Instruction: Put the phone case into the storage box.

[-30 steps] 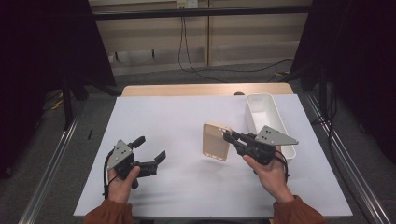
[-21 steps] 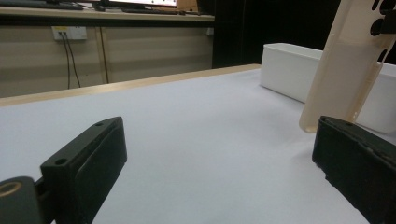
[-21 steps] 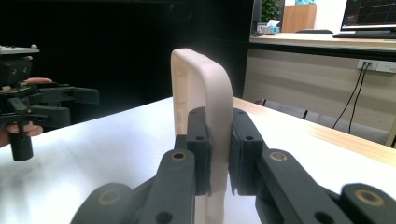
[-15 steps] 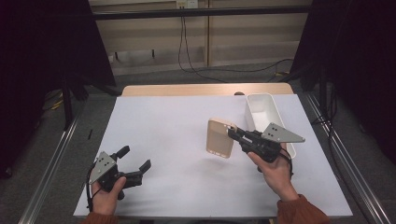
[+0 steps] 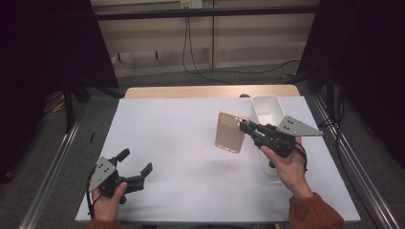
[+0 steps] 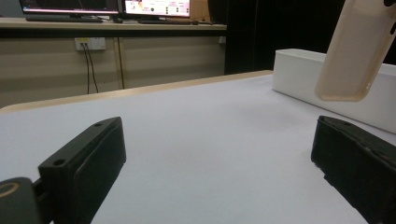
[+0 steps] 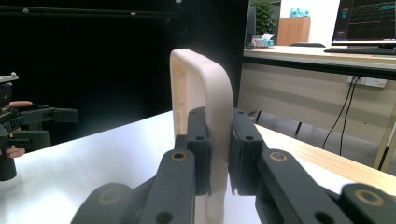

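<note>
Covering the table, white sheet; right hand-held gripper clamps phone case, left apart.

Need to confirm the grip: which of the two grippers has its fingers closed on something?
The right gripper, clamped on the beige phone case; the left gripper is open.

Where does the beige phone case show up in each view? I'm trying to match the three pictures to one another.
High view: the phone case sits right of centre, clamped by the right gripper, left of the white bin.
Left gripper view: upper right corner, before the bin.
Right gripper view: centre, upright between the black jaws.
Shared landmark: the white table cover.
</note>
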{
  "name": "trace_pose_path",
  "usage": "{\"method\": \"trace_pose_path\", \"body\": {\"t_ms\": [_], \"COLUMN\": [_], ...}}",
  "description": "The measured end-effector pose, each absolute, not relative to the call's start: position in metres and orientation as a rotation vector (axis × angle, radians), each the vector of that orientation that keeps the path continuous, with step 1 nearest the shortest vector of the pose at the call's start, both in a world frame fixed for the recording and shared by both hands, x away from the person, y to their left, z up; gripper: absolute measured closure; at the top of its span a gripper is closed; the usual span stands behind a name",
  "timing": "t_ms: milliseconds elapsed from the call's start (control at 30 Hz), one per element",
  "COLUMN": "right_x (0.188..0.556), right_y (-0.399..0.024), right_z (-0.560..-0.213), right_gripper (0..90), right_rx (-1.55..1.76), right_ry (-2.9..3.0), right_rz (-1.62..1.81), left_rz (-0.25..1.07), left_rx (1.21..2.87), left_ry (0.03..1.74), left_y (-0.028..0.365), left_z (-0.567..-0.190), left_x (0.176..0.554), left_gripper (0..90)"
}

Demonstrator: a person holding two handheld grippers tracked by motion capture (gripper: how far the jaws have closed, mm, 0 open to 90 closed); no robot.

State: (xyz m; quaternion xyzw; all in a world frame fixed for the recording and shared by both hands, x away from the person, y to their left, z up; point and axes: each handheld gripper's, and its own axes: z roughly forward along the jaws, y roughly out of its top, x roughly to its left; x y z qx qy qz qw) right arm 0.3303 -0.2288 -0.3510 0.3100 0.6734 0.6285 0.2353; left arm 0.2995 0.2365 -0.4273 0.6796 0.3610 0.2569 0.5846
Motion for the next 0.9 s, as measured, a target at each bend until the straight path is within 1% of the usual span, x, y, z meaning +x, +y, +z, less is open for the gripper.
{"method": "trace_pose_path", "body": {"t_ms": [533,900], "right_x": [0.343,0.348], "right_y": [-0.249,-0.264], "right_z": [-0.325,-0.3], "right_gripper": [80.6,80.6], "right_rx": [0.857,0.835], "right_ry": [1.818,1.778], "right_rz": [1.704,1.681], "left_rz": [0.586,0.584], "left_rx": [1.575,1.577], "left_ry": [0.858,0.862], "left_y": [0.238,0.238], "left_z": [-0.427,-0.428], "left_x": [0.3,0.302], "left_gripper": [3.3,3.1]}}
